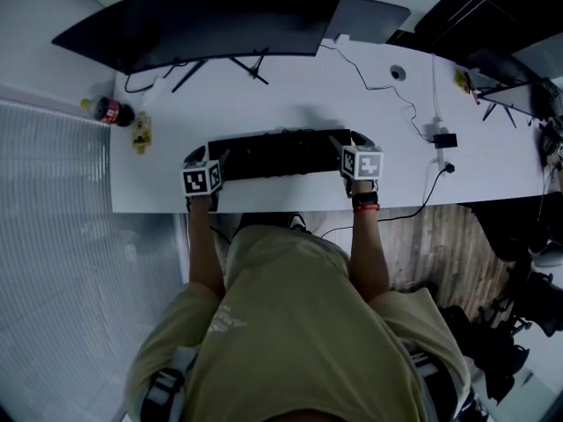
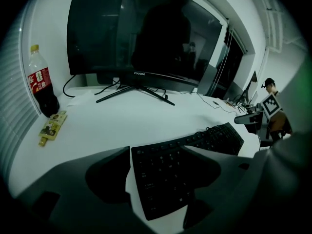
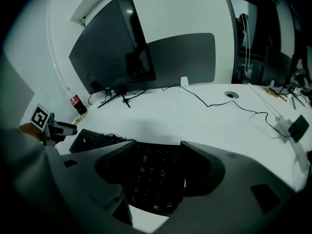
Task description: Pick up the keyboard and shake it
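Observation:
A black keyboard (image 1: 280, 153) lies flat on the white desk (image 1: 290, 95), near its front edge. My left gripper (image 1: 211, 162) is at the keyboard's left end and my right gripper (image 1: 348, 145) at its right end. In the left gripper view the left gripper (image 2: 158, 150) stands open, with the keyboard's left end (image 2: 170, 174) between its jaws; one jaw is beside the keyboard's edge, the other above the keys. In the right gripper view the right gripper (image 3: 158, 147) is open too, straddling the keyboard's right end (image 3: 153, 179). I cannot see either pad pressing on it.
A wide curved monitor (image 1: 202, 20) stands behind the keyboard on a spread-leg stand. A cola bottle (image 1: 107, 110) and a yellow packet (image 1: 141, 132) lie at the desk's left. A cable runs right to a black adapter (image 1: 444, 139). The desk's front edge is just below the grippers.

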`<state>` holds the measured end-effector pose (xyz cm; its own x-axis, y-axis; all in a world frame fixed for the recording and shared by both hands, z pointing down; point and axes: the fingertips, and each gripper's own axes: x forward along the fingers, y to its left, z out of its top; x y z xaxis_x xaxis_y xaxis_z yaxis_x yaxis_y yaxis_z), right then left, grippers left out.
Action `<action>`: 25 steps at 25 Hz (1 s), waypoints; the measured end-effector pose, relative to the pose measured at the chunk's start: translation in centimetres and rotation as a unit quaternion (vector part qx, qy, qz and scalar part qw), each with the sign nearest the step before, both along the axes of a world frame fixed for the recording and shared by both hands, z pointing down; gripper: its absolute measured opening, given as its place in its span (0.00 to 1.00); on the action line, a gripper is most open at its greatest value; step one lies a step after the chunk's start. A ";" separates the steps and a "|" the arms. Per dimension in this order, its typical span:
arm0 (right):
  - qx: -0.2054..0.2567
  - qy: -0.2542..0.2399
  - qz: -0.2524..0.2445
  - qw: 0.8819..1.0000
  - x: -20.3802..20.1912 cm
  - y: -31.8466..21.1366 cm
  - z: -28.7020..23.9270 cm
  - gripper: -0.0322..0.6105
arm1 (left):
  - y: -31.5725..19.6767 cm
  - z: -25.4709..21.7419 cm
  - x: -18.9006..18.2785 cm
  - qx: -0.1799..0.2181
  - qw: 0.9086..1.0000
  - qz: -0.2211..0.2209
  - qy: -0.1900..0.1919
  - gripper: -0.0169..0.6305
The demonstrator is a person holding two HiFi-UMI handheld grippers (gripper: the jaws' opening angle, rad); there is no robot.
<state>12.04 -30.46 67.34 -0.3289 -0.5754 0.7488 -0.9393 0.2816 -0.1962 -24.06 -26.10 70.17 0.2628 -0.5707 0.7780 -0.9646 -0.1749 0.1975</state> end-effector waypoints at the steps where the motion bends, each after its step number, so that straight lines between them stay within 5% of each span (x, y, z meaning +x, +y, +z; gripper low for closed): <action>1: -0.003 0.001 0.001 1.000 0.4 0.0 0.2 0.49 | -0.1 0.2 0.0 -0.004 1.000 0.005 0.002 0.51; 25: -0.039 -0.024 -0.020 0.999 2.1 -1.8 3.1 0.49 | -1.7 3.4 -1.3 -0.064 0.997 0.043 0.025 0.51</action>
